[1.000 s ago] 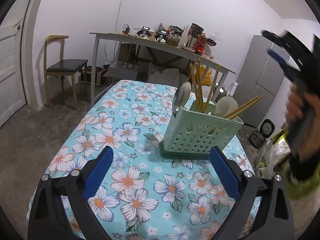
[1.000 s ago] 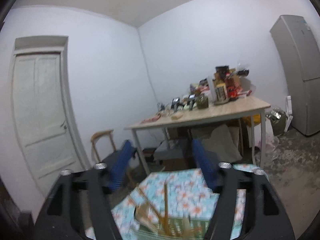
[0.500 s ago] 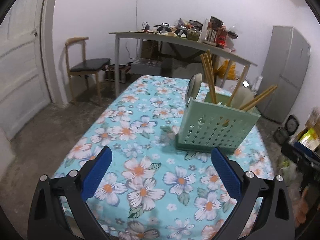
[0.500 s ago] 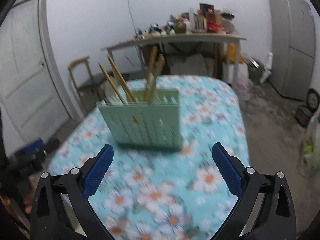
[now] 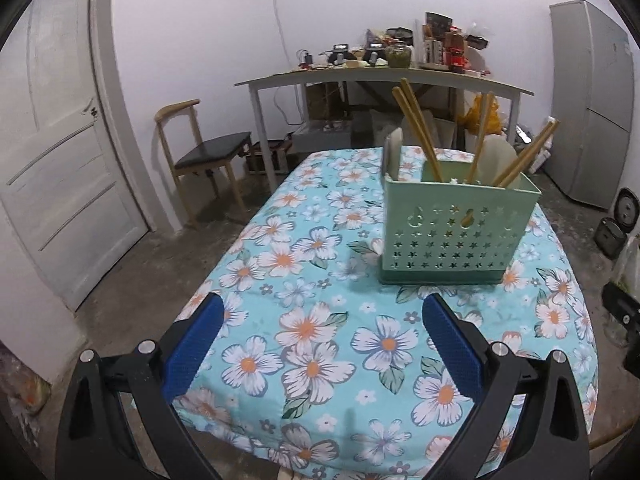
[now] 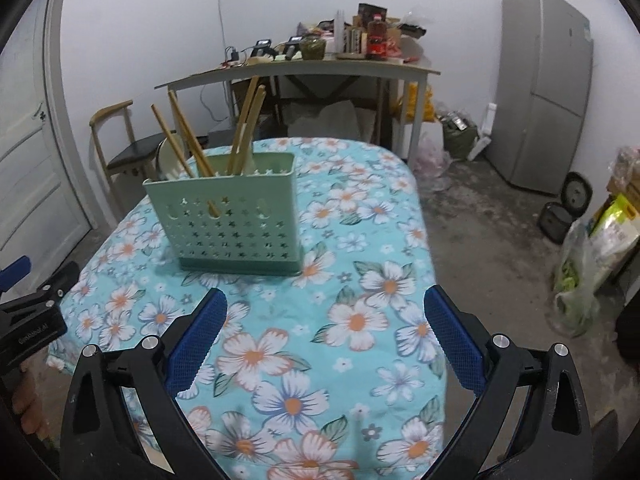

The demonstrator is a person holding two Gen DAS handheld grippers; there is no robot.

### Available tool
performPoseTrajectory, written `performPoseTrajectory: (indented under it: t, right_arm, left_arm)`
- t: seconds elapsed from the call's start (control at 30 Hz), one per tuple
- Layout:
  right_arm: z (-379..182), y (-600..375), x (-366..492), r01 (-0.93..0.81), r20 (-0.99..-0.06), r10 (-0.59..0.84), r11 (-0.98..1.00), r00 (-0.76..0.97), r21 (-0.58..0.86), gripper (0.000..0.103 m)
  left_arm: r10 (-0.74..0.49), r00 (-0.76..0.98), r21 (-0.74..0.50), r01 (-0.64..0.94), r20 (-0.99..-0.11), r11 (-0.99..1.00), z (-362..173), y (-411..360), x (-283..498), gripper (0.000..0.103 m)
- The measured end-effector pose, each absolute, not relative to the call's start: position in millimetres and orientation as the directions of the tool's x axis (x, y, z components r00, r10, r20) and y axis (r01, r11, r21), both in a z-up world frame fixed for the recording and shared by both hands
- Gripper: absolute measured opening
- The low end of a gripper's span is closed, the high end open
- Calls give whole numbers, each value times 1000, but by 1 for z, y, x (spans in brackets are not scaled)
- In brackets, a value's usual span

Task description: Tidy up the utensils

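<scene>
On the floral tablecloth (image 5: 320, 320) stands a pale green perforated utensil caddy (image 5: 452, 232), upright, with wooden chopsticks (image 5: 418, 132) and pale spoons (image 5: 394, 152) leaning out of its top. Well short of the caddy, the left gripper (image 5: 320, 344) hovers over the cloth with its blue-padded jaws wide apart and nothing between them. To the caddy's other side the right gripper (image 6: 326, 340) hangs likewise, jaws spread, holding nothing. Beyond the caddy a cluttered wooden table (image 6: 304, 68) lines the wall.
</scene>
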State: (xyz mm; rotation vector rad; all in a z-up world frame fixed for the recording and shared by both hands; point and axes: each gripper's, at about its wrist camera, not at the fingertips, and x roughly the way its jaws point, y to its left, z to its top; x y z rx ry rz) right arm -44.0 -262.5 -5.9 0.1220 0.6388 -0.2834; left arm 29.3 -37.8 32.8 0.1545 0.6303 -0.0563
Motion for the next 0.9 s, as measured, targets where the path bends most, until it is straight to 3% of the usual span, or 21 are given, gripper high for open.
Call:
performPoseTrajectory:
  t: [0.47, 0.9]
  right_arm:
    - [-4, -270, -50, 329, -592, -249, 944, 766, 29, 95]
    - [-2, -272, -50, 326, -595, -242, 945, 767, 35, 95]
  left_arm:
    - [75, 796, 82, -33, -600, 996, 46, -12, 30, 97]
    - [87, 793, 108, -27, -603, 994, 46, -15, 28, 97]
